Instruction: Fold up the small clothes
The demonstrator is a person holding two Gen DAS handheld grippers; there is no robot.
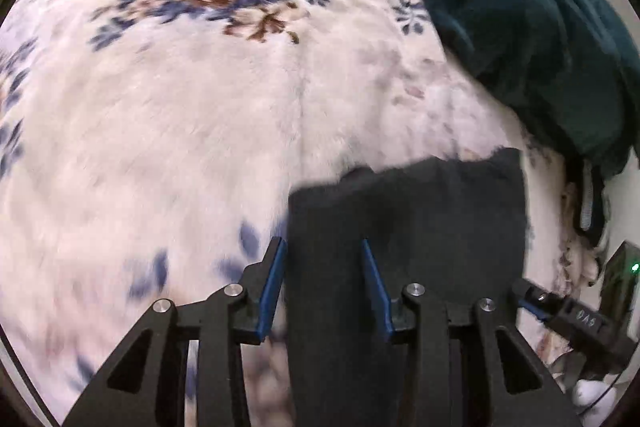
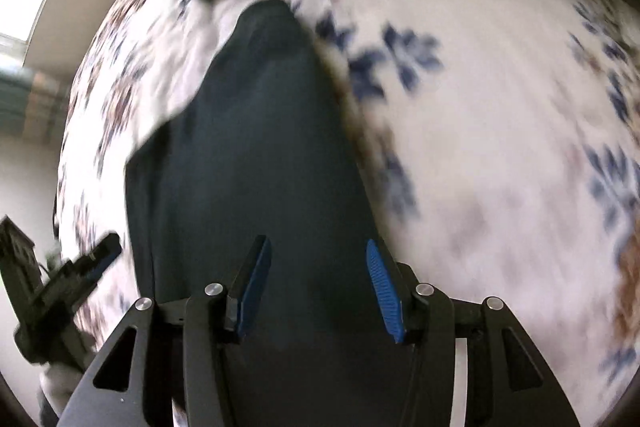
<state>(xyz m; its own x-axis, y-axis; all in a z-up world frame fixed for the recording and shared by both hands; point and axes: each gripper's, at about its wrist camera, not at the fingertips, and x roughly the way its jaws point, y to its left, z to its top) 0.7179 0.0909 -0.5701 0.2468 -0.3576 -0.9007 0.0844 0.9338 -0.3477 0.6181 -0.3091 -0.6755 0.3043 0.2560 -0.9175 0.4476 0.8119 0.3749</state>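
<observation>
- Dark sock (image 1: 404, 227) lies flat on the floral blanket (image 1: 168, 131), below a teal garment (image 1: 520, 27).
- Left gripper (image 1: 324, 247) is spread open over the sock, gripping nothing.
- Right gripper (image 2: 318, 247) likewise gapes, empty, above it.

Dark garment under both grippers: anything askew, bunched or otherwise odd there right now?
Nothing looks damaged. The dark garment lies on the floral blanket, narrowing to a rounded end in the right wrist view. Both the left gripper and right gripper stand open over it. A heaped teal blanket lies close beyond it. Motion blur hides finer creases.
</observation>
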